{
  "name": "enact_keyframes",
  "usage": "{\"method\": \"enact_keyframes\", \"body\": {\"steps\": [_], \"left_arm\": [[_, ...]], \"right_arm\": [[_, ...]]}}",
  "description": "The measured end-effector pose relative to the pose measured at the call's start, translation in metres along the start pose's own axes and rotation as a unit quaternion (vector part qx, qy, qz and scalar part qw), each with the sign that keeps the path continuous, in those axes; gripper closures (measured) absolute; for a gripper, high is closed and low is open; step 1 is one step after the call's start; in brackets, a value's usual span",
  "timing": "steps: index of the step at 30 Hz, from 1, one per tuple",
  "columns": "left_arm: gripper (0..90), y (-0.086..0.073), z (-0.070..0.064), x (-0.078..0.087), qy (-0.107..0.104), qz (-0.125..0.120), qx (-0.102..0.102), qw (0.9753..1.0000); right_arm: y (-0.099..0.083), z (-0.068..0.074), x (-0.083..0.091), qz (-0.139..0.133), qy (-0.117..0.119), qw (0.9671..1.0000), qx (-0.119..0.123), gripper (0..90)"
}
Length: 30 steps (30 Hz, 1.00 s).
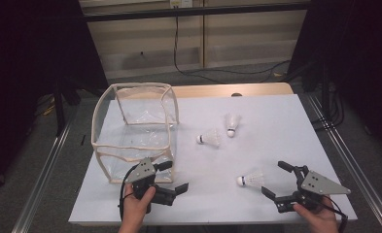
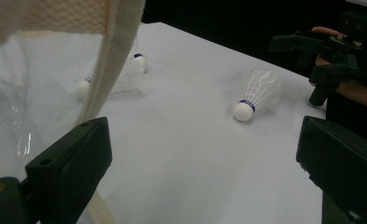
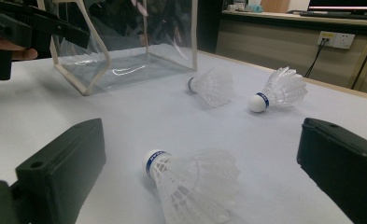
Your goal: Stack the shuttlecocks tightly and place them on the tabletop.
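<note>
Here the nearest shuttlecock [image 1: 251, 178] lies on its side on the white table [image 1: 276, 121], just ahead of the right gripper [image 1: 278, 178] and a little toward the middle. In the high view its long axis runs roughly left to right across the table, the round cork tip toward the left and the feather skirt flaring toward that gripper. In the right gripper view the same shuttlecock [image 3: 190, 184] rests between the two black jaws, cork away from the camera and to the left, and the lower edge of its skirt is cut off by the frame. It is white, with a dark blue band just behind the cork and thin translucent feathers.

The right gripper is spread wide and holds nothing; its jaws stand on either side of the shuttlecock without touching it. The left gripper [image 1: 171, 177] is also spread wide and empty, sitting just beside the near corner of the clear bag [image 1: 135, 131], a see-through box with cream fabric edging that stands open on the left part of the table.

Two more shuttlecocks lie farther out, well apart from both grippers: the middle shuttlecock [image 1: 209, 138] with its cork pointing left, and the far shuttlecock [image 1: 232, 124] with its cork toward the person. In the left gripper view the bag's cream edge [image 2: 113, 60] partly hides these two, so they read as blurred white shapes.
</note>
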<state>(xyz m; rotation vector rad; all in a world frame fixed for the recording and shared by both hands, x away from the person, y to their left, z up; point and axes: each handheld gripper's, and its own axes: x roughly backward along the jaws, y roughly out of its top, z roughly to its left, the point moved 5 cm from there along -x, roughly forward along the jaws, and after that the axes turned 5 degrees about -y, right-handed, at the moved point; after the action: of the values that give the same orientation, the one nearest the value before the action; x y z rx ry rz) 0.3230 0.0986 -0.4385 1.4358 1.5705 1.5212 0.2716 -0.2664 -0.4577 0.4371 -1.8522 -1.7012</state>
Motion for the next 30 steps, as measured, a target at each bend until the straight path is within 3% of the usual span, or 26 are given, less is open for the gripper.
{"method": "enact_keyframes", "body": {"steps": [30], "left_arm": [[3.5,-0.006,0.013,0.026,0.022,-0.014,0.001,0.9997]], "right_arm": [[-0.001,0.000,-0.001,0.002,0.001,1.0000,-0.001,0.6]]}}
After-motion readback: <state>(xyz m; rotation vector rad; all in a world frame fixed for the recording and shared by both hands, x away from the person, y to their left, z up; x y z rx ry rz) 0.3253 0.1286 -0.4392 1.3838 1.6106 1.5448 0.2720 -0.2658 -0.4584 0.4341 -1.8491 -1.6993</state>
